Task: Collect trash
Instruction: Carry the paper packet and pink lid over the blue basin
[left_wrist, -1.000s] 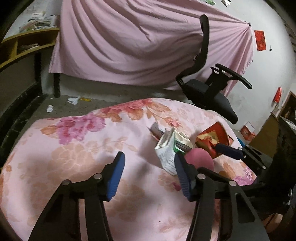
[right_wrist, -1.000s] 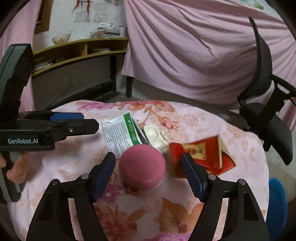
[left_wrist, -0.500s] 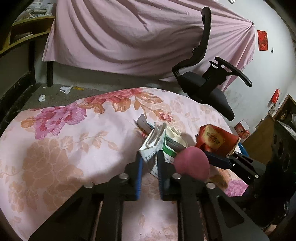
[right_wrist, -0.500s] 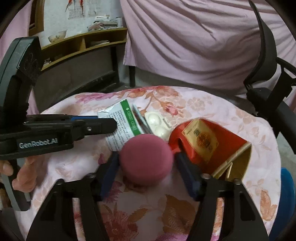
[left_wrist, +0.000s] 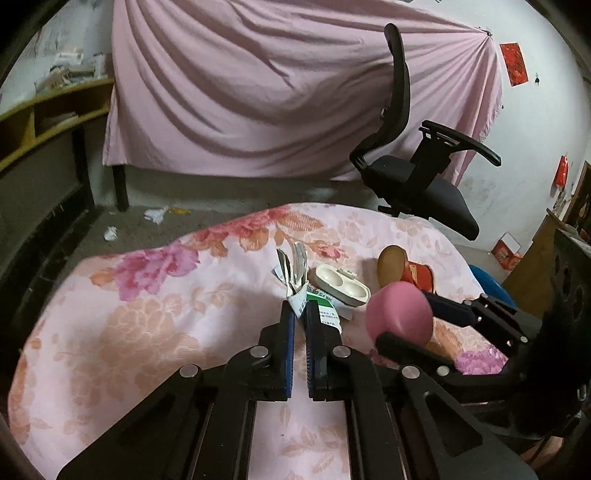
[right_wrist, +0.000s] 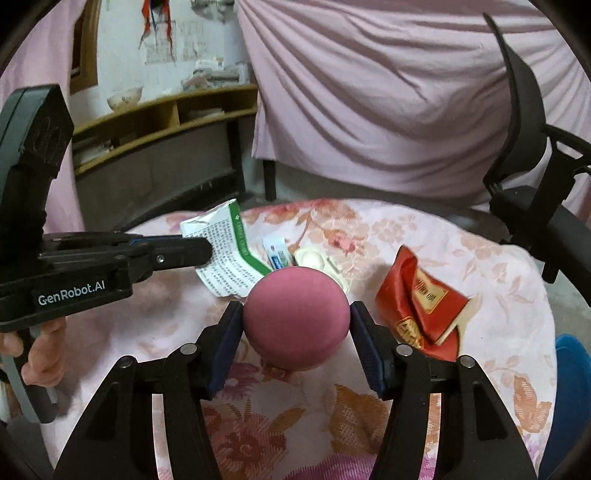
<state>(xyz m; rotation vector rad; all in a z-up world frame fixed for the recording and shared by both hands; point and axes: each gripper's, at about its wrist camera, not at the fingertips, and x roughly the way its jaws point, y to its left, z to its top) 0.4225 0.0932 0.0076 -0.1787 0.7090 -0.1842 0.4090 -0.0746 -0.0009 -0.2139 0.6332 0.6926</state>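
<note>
My left gripper is shut on a crumpled white-and-green paper wrapper, which it holds just above the flowered cloth. From the right wrist view the same wrapper hangs from the left gripper. My right gripper is shut on a round pink lid, whose sides the blue pads press. That lid shows at the right in the left wrist view. A white blister tray and a crushed red packet lie on the cloth.
A black office chair stands behind the table on the right. A pink sheet hangs across the back. Wooden shelves run along the left wall. Paper scraps lie on the floor. A hand grips the left tool.
The left jaws closed on the paper wrapper and lifted it, uncovering the blister tray. The right jaws closed on the pink lid and raised it slightly.
</note>
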